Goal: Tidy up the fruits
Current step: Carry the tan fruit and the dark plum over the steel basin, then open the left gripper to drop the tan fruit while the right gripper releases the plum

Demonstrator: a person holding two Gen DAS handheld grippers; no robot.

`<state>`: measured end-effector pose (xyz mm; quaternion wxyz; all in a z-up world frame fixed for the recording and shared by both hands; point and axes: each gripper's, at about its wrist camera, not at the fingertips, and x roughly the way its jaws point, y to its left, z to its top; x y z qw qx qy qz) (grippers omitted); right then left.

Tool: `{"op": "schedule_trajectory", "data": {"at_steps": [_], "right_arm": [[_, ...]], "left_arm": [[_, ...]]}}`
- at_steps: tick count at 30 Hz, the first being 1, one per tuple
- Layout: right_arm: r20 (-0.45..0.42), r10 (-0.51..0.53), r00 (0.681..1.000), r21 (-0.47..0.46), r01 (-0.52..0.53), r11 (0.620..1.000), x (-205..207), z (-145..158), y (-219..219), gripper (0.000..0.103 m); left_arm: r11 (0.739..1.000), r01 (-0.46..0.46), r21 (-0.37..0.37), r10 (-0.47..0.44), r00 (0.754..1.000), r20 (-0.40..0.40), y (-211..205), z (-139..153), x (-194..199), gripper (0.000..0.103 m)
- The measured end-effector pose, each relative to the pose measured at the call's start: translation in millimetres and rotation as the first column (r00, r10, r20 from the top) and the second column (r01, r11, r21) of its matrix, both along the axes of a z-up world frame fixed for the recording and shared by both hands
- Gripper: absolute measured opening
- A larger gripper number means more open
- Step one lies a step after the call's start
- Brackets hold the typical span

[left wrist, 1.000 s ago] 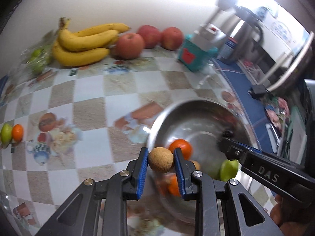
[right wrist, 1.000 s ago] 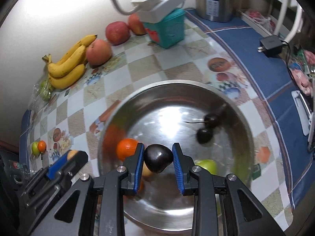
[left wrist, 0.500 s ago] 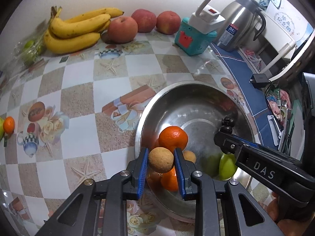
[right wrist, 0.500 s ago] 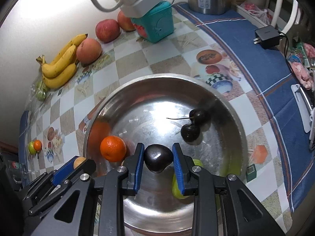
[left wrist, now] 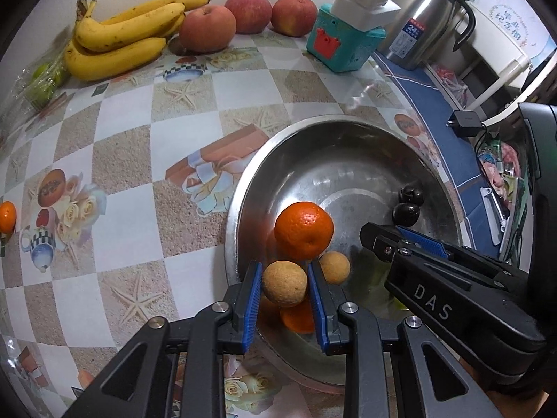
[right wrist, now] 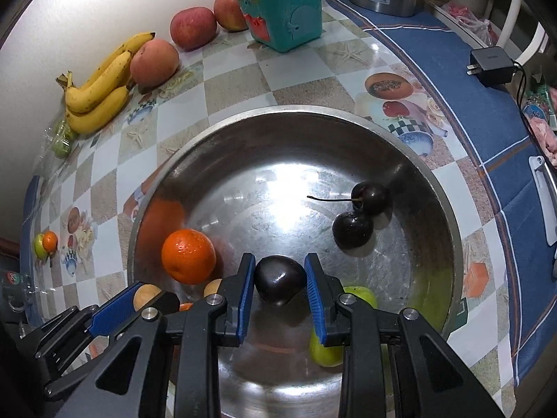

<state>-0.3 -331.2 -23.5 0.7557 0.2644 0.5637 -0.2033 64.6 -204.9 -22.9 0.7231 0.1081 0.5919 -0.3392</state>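
My left gripper point(left wrist: 284, 287) is shut on a small tan round fruit point(left wrist: 284, 287) just above the near-left rim of the steel bowl point(left wrist: 313, 129). My right gripper point(right wrist: 279, 280) is shut on a dark cherry point(right wrist: 279, 280) over the bowl's point(right wrist: 289, 113) near side. In the bowl lie an orange point(left wrist: 303, 229), a second orange point(left wrist: 299, 318), another tan fruit point(left wrist: 335, 267), two dark cherries point(right wrist: 362, 212) and a green fruit point(right wrist: 325, 348) partly hidden under the right gripper.
Bananas point(left wrist: 118, 40) and three apples point(left wrist: 243, 17) lie along the back wall, with a bag of green fruit point(left wrist: 43, 80) at their left. A teal box point(left wrist: 341, 45) with a white power strip, a steel kettle point(left wrist: 428, 21) and a charger point(right wrist: 492, 66) stand at right. A small orange point(left wrist: 7, 216) sits far left.
Both grippers have moved forward over the bowl, still holding their fruits. The bowl and its fruit now look closer and larger.
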Motion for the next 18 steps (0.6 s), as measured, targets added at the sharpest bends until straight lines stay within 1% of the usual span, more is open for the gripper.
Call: {"op": "schedule_trajectory", "data": {"at_steps": [9,18], "right_arm": [[-0.008,-0.003,1.000,-0.018,0.003,1.000,4.7,-7.8,0.8,0.031],[-0.014,-0.013,1.000,-0.020,0.013,1.000,5.4,-14.6,0.6,0.031]], "left_arm": [[1.000,-0.008,-0.006,0.008,1.000,-0.024,0.1,-5.6,2.8,0.030],[1.000,-0.019,-0.022,0.018,0.999,-0.039,1.9,-5.2,6.2,0.030]]}}
